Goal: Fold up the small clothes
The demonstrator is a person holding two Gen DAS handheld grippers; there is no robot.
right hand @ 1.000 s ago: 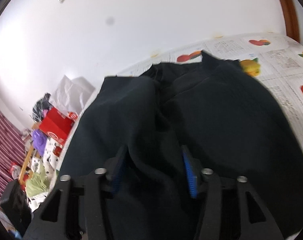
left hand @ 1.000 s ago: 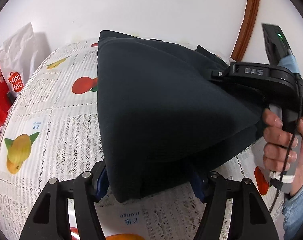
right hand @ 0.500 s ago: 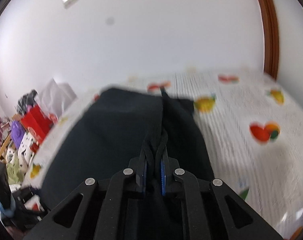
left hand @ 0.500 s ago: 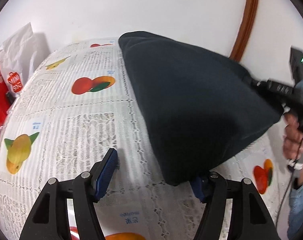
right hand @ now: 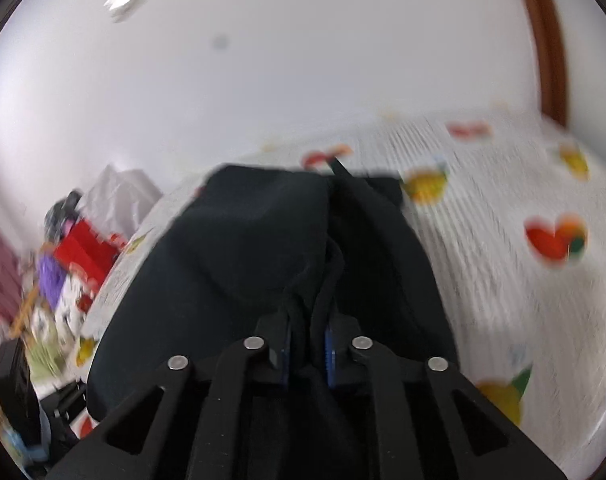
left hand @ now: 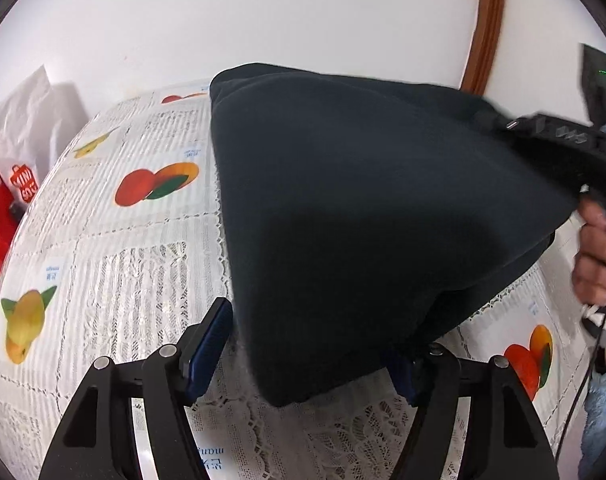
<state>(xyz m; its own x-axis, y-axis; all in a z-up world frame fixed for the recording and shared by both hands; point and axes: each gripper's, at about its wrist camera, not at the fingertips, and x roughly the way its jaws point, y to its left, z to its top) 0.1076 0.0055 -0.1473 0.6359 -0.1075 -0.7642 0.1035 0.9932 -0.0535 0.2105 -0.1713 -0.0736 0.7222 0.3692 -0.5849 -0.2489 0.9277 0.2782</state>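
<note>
1. Right gripper [right hand: 307,354] — jaws nearly together, pinched on a bunched fold of the dark garment [right hand: 263,264]; they have just been closing, cloth between the pads. In the left view it shows at 3 o'clock [left hand: 559,140], the person's hand [left hand: 595,256] on its handle.
2. Left gripper [left hand: 311,350] — jaws wide, just opened further. The garment's [left hand: 363,208] lower corner hangs between them; left pad stands clear of the cloth, right pad hidden behind it. Reads as not gripping.
3. Why, as I judge it: the right side lifts one edge so the cloth drapes in a tent and can be carried over for a fold, while the left has let go or is lining up for a fresh hold.
4. Garment place: centre of the left view, far end resting on the table toward 12 o'clock, near end raised.
5. Surface — white lace tablecloth [left hand: 123,248] with fruit prints. Room: white wall, brown wooden trim [left hand: 485,28] at 1 o'clock, red shopping bag [left hand: 7,196] and white bag at 9 o'clock.
</note>
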